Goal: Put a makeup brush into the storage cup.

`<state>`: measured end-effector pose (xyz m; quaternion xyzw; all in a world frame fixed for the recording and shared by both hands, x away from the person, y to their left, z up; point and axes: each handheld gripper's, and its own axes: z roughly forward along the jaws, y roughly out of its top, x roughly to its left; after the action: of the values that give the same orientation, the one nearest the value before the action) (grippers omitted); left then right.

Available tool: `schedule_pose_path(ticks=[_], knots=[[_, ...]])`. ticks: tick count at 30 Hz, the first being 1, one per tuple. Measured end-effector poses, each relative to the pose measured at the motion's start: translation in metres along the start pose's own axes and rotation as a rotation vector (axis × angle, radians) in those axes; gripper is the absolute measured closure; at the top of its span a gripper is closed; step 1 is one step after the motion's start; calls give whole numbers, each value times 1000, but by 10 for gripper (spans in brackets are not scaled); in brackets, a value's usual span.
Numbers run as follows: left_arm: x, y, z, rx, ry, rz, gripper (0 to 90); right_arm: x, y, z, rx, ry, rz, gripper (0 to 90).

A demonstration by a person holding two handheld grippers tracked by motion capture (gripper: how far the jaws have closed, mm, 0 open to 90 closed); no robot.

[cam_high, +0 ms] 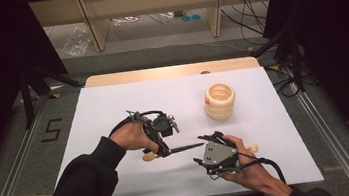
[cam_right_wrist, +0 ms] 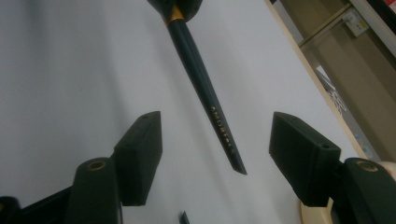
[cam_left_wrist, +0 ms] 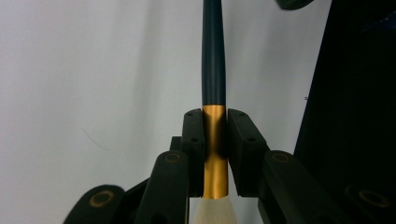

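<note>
Your left gripper (cam_high: 165,152) pinches a makeup brush with a dark tapered handle, gold metal collar and pale bristle head (cam_high: 179,149). In the left gripper view the two black pads (cam_left_wrist: 193,140) press on the gold collar (cam_left_wrist: 215,149) from either side, the bristles sit near the camera and the handle runs away from it. In the high view the brush lies roughly level above the near middle of the white table top (cam_high: 112,100), its handle tip pointing right toward your right gripper (cam_high: 202,140). That gripper's fingers are spread, nothing touching them; in the right gripper view the handle's tip (cam_right_wrist: 236,163) sits between the two pads without contact. A cream ribbed ring-stack cup (cam_high: 220,101) stands upright farther back on the right.
</note>
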<state>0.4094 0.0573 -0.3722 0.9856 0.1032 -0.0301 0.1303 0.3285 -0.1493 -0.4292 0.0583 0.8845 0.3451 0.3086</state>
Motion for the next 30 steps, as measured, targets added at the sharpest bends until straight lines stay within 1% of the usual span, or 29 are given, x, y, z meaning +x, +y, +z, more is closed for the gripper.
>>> schedule_pose_path(ticks=[1,3,6,7,8,9,12,13,14,15,16,17,18,19,20,21,22,23,24,25,28,29,30], knots=[[0,0,0,0,0,0,776,1,1,1,7,12,-11,386],[-1,1,0,-2,-11,8,775,3,2,5,15,10,-29,395],[-2,1,1,-5,-12,6,776,5,3,8,20,12,-32,407],[-2,2,1,-9,-15,4,776,6,4,11,25,16,-42,437],[-2,2,1,-9,-15,4,776,6,4,11,25,16,-42,437],[-2,3,0,-11,-24,7,775,7,5,14,32,17,-59,461],[-4,4,-1,-17,-26,11,776,8,7,18,33,23,-92,513],[-4,4,-1,-17,-26,11,776,8,7,18,33,23,-92,513],[-4,6,-1,-8,-27,17,776,9,9,20,38,15,-107,556],[-4,6,-1,-8,-27,17,776,9,10,21,38,21,-122,577],[-5,6,-1,-4,-32,12,776,9,10,21,38,21,-122,577],[-5,7,-1,-5,-32,15,776,10,11,22,38,13,-150,620],[-5,7,-1,-7,-32,16,776,10,11,22,38,13,-150,620],[-4,7,0,-6,-38,14,776,5,11,23,43,20,-243,653],[-4,7,0,-6,-38,14,776,5,11,23,43,20,-243,653],[-4,7,0,-6,-37,14,776,7,12,22,48,16,-223,669],[-4,8,0,-7,-36,11,776,8,12,22,48,18,-228,680],[-4,8,0,-5,-36,11,776,8,13,22,43,19,-235,694],[-5,8,1,-2,-39,12,776,6,13,22,39,12,-257,711],[-5,8,1,0,-41,12,776,6,13,22,38,12,-259,726],[-4,9,2,5,-47,14,776,5,12,24,42,22,-299,759],[-4,9,2,9,-51,12,776,7,12,24,48,36,-276,770],[-4,9,2,9,-51,12,776,7,12,24,48,36,-276,770]])
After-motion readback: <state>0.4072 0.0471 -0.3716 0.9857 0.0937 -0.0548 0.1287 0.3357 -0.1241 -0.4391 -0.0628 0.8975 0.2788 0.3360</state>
